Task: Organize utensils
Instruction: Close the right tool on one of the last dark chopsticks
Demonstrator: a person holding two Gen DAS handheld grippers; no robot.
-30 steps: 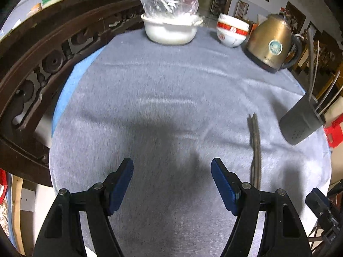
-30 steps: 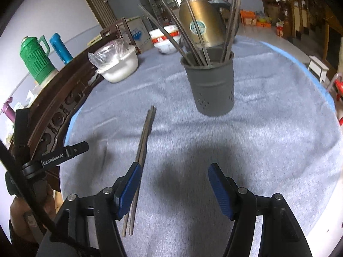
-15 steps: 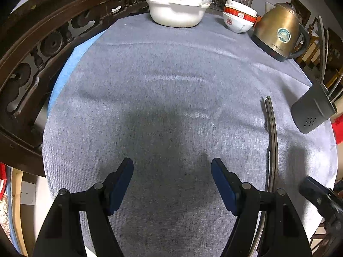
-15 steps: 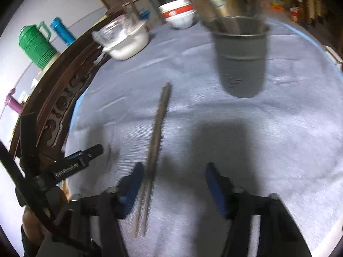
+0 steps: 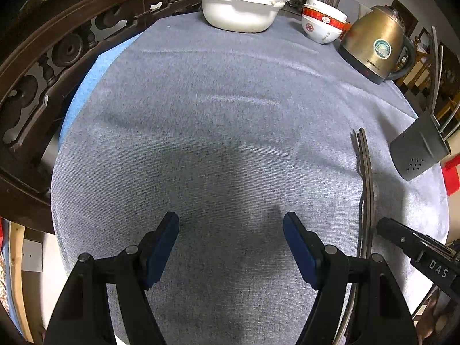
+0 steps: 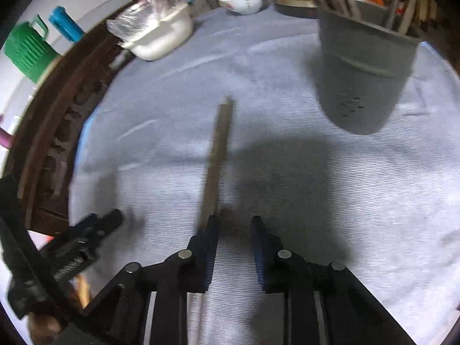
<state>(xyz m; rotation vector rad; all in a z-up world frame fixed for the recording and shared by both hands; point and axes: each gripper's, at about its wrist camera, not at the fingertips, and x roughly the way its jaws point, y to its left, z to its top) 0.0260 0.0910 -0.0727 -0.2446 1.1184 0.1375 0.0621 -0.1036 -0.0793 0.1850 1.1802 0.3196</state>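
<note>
Chopsticks (image 6: pixel 217 155) lie blurred ahead of my right tongs (image 6: pixel 233 235), a dark slim pair streaked by motion; their near ends run under my left-hand blue pad, so I cannot tell whether the pad touches them. In the left view the same pair (image 5: pixel 366 172) curves along the cloth, just right of my left tongs (image 5: pixel 231 235), and its lower end slips behind the black frame.

Grey ribbed tablecloth (image 5: pixel 215 115) covers the round table, with a carved dark wooden chair back (image 5: pixel 43 66) curving along its left edge. Far across stand a white casserole dish (image 5: pixel 238 14) under crinkled clear plastic, stacked red-banded bowls (image 5: pixel 323 26) and a brassy kettle (image 5: pixel 376 49).

Ahead and to the right of my right tongs stands the grey utensil holder (image 6: pixel 362 72), tapered, with small drain holes; the sticks in it are cut off at the frame's top. Beyond the chair, at far left, are a green ribbed jug (image 6: pixel 26 51) and a blue flask (image 6: pixel 64 27).

My left tongs gape wide and hold nothing. My right tongs are narrowed to a small gap, with nothing clamped between the pads.
</note>
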